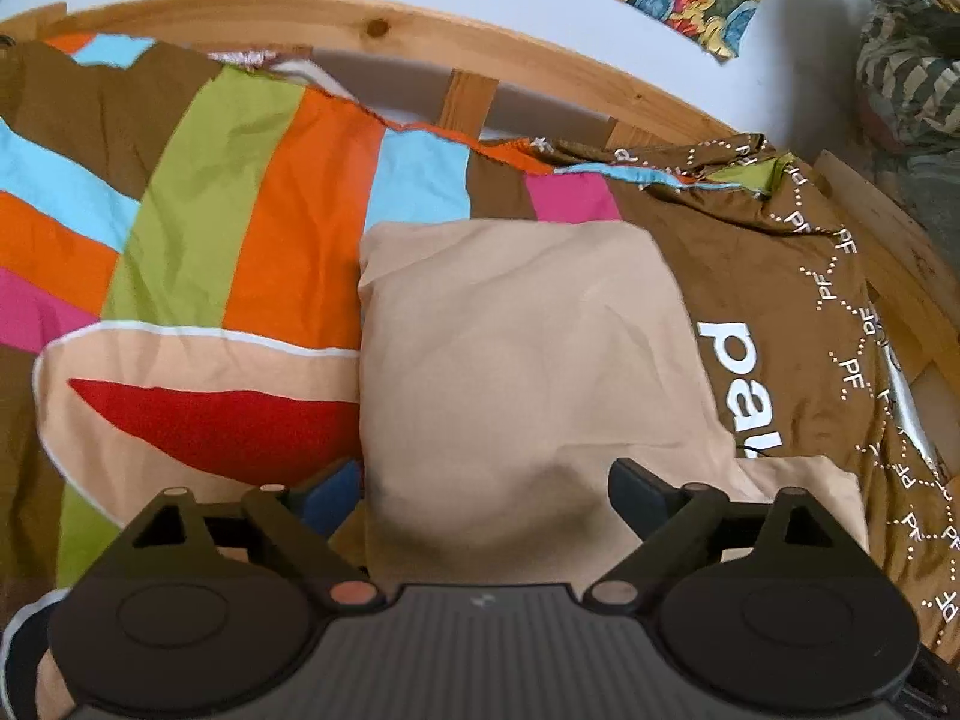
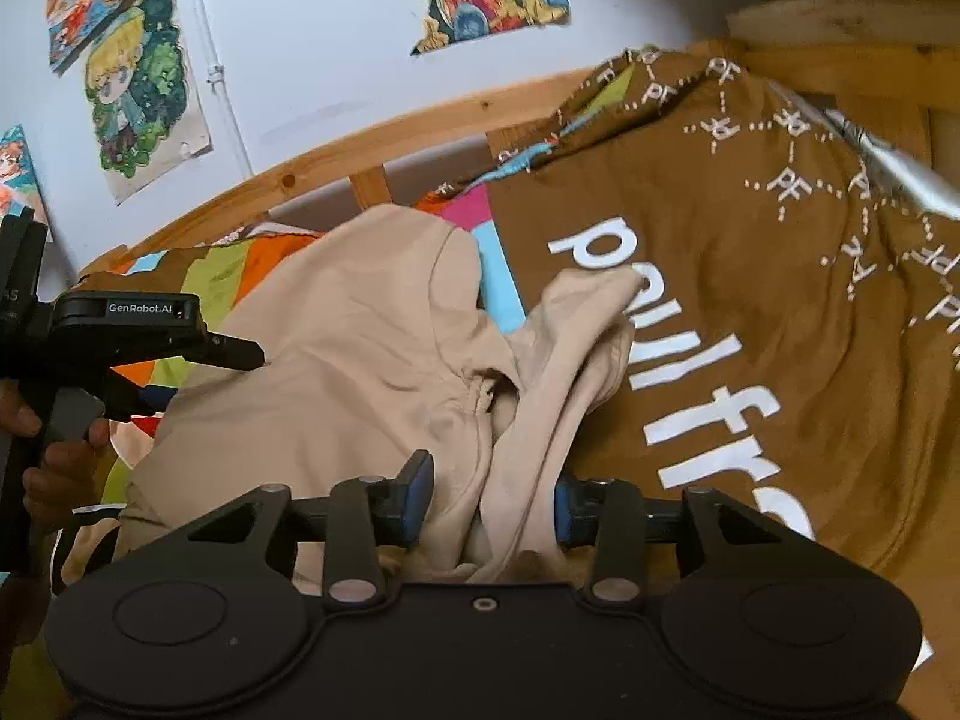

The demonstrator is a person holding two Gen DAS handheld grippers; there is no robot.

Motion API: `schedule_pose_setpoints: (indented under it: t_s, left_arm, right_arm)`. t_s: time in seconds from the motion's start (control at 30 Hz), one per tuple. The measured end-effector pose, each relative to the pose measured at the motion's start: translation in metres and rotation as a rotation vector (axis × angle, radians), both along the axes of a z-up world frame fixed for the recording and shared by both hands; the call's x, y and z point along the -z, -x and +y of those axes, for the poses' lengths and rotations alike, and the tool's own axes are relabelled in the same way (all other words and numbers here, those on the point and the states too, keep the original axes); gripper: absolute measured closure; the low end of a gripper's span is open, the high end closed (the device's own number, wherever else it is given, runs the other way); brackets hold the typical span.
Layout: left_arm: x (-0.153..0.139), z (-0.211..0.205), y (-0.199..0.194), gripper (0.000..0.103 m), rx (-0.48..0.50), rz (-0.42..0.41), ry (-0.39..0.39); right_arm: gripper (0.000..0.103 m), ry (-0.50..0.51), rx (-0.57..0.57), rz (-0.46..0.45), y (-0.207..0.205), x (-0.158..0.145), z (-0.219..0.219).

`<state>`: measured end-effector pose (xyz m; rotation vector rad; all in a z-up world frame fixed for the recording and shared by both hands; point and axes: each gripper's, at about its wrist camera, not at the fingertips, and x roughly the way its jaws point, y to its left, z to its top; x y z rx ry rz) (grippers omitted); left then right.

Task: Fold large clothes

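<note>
A beige garment (image 1: 516, 360) lies on a brown and multicoloured bedspread (image 1: 240, 210), partly folded into a flat block. My left gripper (image 1: 480, 486) is open, its jaws wide apart over the near edge of the garment. In the right wrist view the garment (image 2: 360, 348) is bunched, with a hood or sleeve part (image 2: 588, 330) flopped to the right. My right gripper (image 2: 486, 501) has its blue-padded jaws around a gathered fold of the beige cloth. The left gripper (image 2: 180, 336) shows at the left there, held in a hand.
A wooden bed frame (image 1: 420, 42) runs along the far side against a white wall with pictures (image 2: 138, 90). The bedspread (image 2: 750, 300) carries white lettering. A silver strip (image 2: 900, 168) lies at the right edge. Camouflage cloth (image 1: 912, 72) is at the far right.
</note>
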<state>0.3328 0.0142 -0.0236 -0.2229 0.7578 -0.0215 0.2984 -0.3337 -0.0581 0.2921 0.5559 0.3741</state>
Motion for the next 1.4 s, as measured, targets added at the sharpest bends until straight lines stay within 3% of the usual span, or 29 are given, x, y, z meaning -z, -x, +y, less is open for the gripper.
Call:
schedule_pose_setpoints:
  t_s: [0.13,0.33,0.5,0.77,0.97,1.13,1.4]
  left_arm:
    - [-0.019,-0.008,0.023,0.004,0.006,-0.053,-0.02]
    - [-0.05,-0.019,0.069,0.001,0.019,-0.128,-0.029]
    - [-0.076,-0.025,0.119,0.001,0.024,-0.18,-0.052]
    - [-0.092,-0.022,0.211,0.001,0.026,-0.207,-0.112]
    - [-0.079,-0.024,0.264,0.001,0.01,-0.172,-0.081]
    - [-0.068,-0.03,0.292,0.001,0.007,-0.193,-0.108]
    - [-0.047,-0.044,0.307,0.001,0.057,-0.163,-0.227]
  right_arm:
    - [0.059,-0.012,0.018,-0.021,0.009,-0.009,-0.007]
    - [0.044,-0.039,0.024,-0.052,0.029,-0.027,-0.022]
    - [0.023,-0.051,0.033,-0.133,0.058,-0.056,-0.034]
    - [0.001,-0.12,0.029,-0.206,0.114,-0.092,-0.046]
    - [0.001,-0.106,0.003,-0.227,0.151,-0.104,-0.052]
    - [0.001,-0.045,0.005,-0.247,0.181,-0.107,-0.053]
    - [0.001,0.073,-0.018,-0.222,0.214,-0.095,-0.049]
